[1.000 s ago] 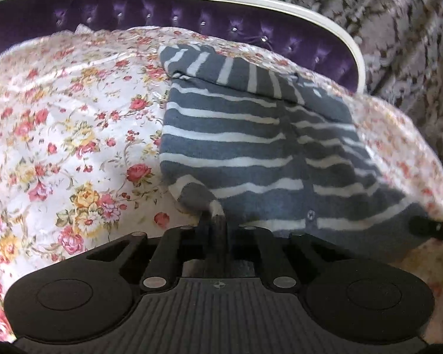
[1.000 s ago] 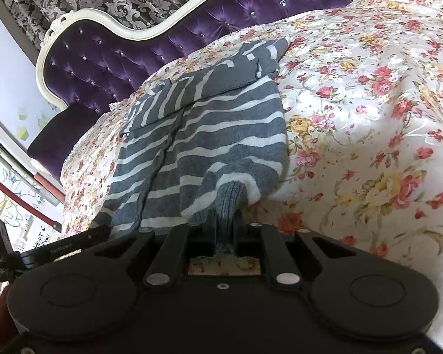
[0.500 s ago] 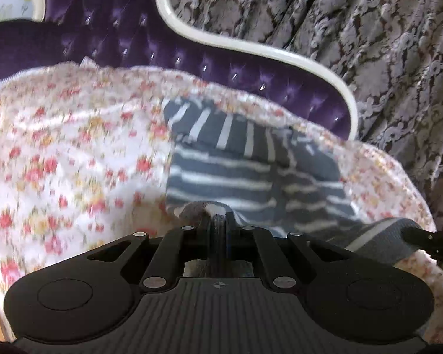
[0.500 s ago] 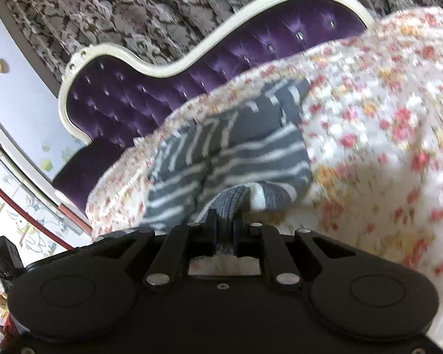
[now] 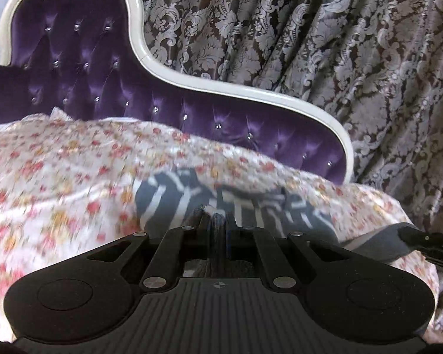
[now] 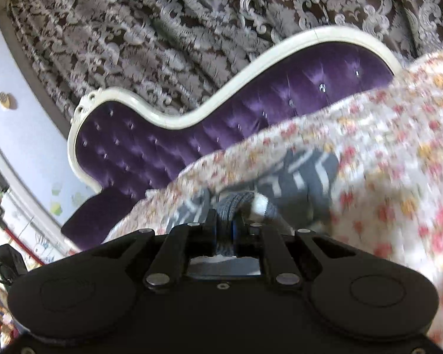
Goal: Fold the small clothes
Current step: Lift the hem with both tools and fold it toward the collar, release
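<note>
Plainly both tools are clamped on the striped garment point(image 5: 174, 203): left tool point(image 5: 214, 221) and right tool point(image 6: 223, 221) each pinch a hem corner. Lifted together, the hem can fold toward twelve o'clock over the floral bed cover point(image 5: 59, 183).

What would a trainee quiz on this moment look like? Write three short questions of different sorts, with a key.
1. True or false: the left tool is shut on the striped garment.
2. What does the right tool grip? A) a floral sheet corner B) the striped garment C) nothing
3. Fill in: behind the floral sheet stands a tufted ______ headboard with a white frame.

Key: 1 true; 2 B; 3 purple.
</note>
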`<state>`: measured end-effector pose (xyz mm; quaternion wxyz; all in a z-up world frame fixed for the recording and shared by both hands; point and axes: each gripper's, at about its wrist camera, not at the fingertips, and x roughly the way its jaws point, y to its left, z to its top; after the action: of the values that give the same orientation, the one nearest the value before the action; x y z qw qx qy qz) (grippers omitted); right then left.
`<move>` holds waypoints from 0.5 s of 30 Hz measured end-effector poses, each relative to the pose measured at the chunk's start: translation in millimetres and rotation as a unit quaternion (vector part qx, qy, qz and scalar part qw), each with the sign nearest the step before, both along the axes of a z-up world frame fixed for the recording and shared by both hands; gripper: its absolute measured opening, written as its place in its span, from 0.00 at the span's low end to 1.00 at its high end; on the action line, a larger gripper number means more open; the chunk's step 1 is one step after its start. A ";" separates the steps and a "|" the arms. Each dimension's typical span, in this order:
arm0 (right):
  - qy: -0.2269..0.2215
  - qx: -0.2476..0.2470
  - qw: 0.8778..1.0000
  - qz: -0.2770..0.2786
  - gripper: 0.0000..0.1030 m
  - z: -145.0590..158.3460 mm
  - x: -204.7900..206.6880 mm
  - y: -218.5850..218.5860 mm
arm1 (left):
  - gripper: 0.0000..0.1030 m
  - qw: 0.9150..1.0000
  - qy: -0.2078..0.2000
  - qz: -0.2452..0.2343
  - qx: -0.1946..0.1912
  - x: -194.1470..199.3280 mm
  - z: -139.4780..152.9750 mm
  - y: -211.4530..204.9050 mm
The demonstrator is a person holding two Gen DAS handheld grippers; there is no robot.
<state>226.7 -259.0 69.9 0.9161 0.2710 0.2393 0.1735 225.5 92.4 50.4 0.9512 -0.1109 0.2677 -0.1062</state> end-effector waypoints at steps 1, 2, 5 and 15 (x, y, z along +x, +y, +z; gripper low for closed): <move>-0.002 0.002 1.000 -0.003 0.17 0.2 10.1 -0.9 | 0.08 1.000 0.003 0.000 -0.003 14.4 0.1 0.9; -0.002 0.002 1.000 -0.007 0.17 0.2 23.2 -1.2 | 0.08 1.000 0.005 0.001 -0.006 24.3 -0.6 0.2; 0.006 -0.012 1.000 -0.011 0.17 -5.0 59.7 -0.5 | 0.08 1.000 0.022 0.005 -0.013 62.4 -6.7 -1.0; 0.079 -0.066 0.995 -0.016 0.17 -61.9 160.9 12.2 | 0.08 0.995 0.095 0.028 0.004 146.4 -59.5 1.6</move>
<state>387.6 -246.8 8.1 0.9129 0.2262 0.3175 0.1206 371.9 94.0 -9.2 0.9245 -0.1238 0.3542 -0.0670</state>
